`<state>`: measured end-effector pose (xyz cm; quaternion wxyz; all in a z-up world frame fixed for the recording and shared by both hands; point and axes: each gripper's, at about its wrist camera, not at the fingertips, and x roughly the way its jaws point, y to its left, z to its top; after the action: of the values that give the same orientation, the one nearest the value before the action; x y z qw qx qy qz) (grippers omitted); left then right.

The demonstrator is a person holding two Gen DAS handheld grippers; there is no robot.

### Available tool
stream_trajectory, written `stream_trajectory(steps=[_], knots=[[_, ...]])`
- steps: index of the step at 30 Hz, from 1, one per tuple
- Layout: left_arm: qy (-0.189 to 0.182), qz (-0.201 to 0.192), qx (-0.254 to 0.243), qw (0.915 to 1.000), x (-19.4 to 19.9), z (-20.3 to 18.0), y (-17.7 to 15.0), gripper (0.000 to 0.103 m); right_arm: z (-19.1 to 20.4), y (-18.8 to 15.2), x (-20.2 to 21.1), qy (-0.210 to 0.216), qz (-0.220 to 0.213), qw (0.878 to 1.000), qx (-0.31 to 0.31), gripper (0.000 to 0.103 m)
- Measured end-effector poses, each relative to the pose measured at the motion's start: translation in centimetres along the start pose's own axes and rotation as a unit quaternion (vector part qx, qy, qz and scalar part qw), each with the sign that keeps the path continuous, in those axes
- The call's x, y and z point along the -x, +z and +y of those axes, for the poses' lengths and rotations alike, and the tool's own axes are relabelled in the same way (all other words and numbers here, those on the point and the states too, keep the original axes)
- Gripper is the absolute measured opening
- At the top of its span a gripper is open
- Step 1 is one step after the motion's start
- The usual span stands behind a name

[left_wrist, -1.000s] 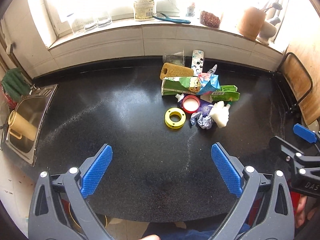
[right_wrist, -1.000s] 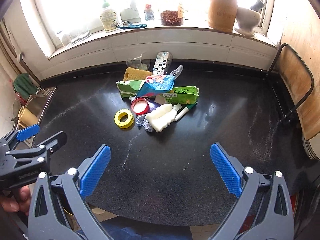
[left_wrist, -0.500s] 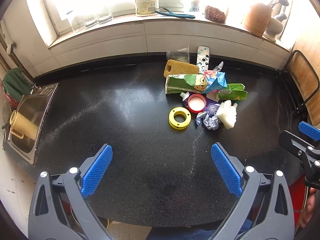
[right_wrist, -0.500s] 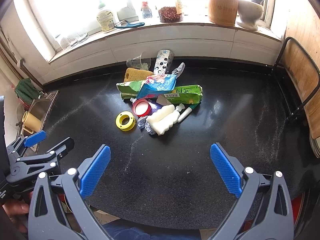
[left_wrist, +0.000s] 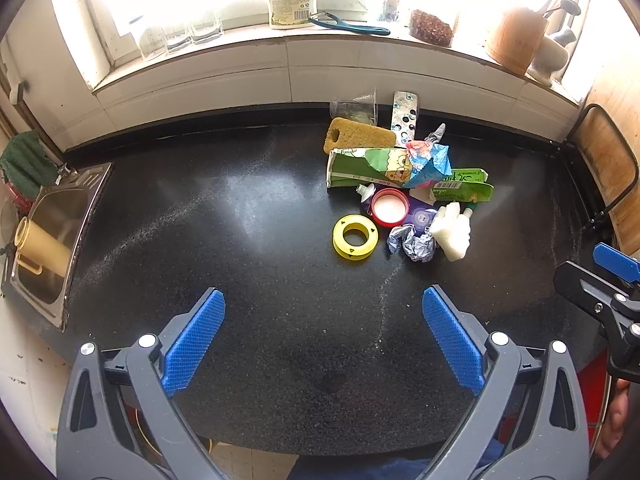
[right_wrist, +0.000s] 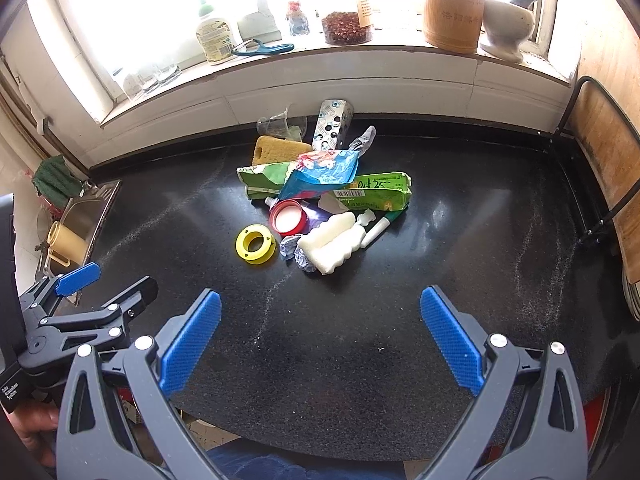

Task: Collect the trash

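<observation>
A heap of trash lies on the black counter: a yellow tape ring, a red lid, crumpled foil, white foam, green cartons, a blue wrapper, a sponge and a blister pack. The same heap shows in the right wrist view, with the tape ring and the foam. My left gripper is open and empty, short of the heap. My right gripper is open and empty, also short of it.
A steel sink with a yellow cup is at the left. The windowsill holds a bottle, a wooden holder and a mortar. A wooden board in a rack stands at the right.
Both grippers have crept forward over the counter toward the heap. The jaws stay open. Nothing in the heap has moved.
</observation>
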<state>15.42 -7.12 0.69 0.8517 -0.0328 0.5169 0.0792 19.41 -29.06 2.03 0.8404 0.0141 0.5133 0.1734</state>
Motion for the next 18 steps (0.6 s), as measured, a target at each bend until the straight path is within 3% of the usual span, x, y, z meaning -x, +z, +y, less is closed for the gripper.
stream_trajectory(steps=[18], knots=[[0.000,0.005,0.001,1.0000,0.07,0.49,-0.22,0.096,0.26,0.05,0.15,0.004,0.000,1.000,-0.004,0.097]])
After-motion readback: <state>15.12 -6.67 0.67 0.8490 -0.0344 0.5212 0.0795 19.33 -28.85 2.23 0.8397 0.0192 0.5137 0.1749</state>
